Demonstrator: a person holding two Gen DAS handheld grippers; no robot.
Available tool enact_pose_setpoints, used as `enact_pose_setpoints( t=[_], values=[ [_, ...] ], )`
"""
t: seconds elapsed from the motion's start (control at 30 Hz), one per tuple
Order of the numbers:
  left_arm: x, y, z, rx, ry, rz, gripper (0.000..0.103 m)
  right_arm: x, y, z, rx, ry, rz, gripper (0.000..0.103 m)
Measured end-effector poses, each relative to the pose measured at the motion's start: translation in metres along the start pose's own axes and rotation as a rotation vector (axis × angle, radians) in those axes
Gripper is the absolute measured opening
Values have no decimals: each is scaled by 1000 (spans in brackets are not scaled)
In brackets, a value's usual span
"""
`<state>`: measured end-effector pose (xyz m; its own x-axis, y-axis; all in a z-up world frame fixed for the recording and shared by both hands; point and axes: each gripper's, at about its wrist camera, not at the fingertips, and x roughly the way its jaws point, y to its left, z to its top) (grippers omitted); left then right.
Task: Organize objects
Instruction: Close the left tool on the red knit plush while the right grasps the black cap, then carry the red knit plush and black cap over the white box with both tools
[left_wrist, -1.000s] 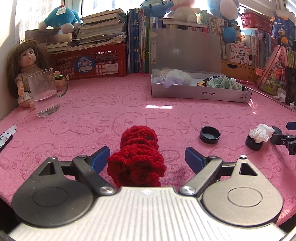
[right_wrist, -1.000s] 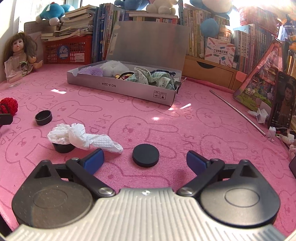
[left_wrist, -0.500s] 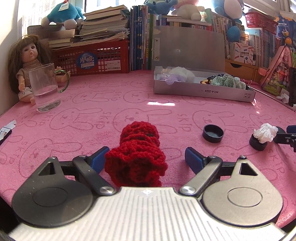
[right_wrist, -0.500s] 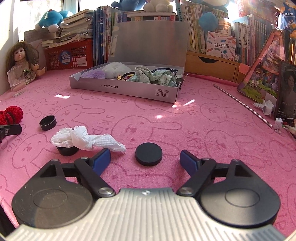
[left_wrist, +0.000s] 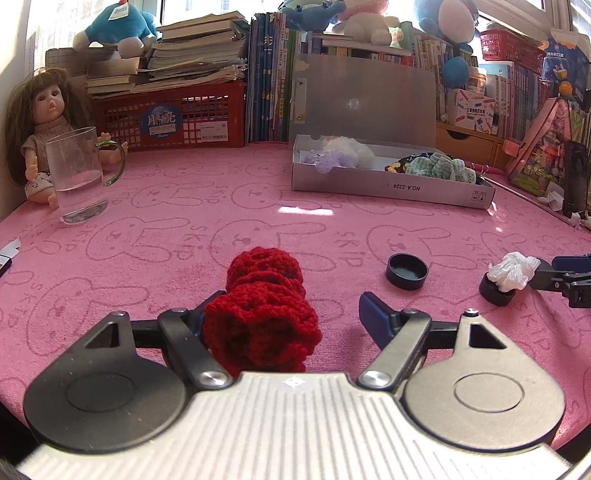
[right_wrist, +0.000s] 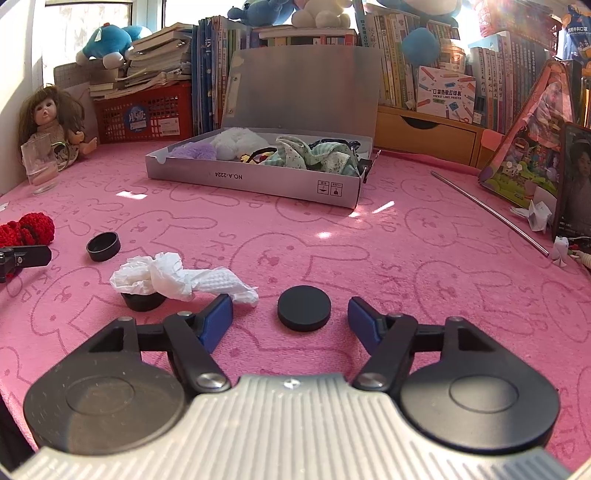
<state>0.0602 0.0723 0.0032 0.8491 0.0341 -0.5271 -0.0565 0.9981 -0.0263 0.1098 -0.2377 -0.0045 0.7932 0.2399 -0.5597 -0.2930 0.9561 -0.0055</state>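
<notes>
Red crocheted yarn piece (left_wrist: 262, 317) lies on the pink bench (left_wrist: 184, 229) between the jaws of the left gripper (left_wrist: 288, 317), which stand apart, the left one against the yarn and the right one clear of it. Jaws of the right gripper (right_wrist: 290, 321) also stand apart, bracketing a flat black cap (right_wrist: 304, 308) without touching it, with a crumpled white tissue (right_wrist: 173, 275) draped over a small black cup (right_wrist: 142, 300) just to its left. Farther back sits the open grey box (right_wrist: 258, 181) holding soft fabric items.
</notes>
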Motion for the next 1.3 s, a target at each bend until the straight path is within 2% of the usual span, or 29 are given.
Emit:
enact_pose_setpoints(
  t=[0.33,0.5,0.67,0.8,0.93,1.3],
  values=[
    [4,0,1,11,19,11,76,-2,0,-1,8,-9,6,61],
    [4,1,4,8,16,27,62,-2,0,-1,8,-16,7,54],
    [3,4,5,-5,19,31,52,-3,0,-1,10,-21,6,47],
    [2,5,6,-4,16,27,48,-3,0,-2,16,-25,3,44],
    [0,2,7,7,11,18,47,-4,-1,-3,19,-29,-3,35],
    [-3,-14,21,34,-10,-13,47,-3,0,-2,16,-26,-1,35]
  ],
)
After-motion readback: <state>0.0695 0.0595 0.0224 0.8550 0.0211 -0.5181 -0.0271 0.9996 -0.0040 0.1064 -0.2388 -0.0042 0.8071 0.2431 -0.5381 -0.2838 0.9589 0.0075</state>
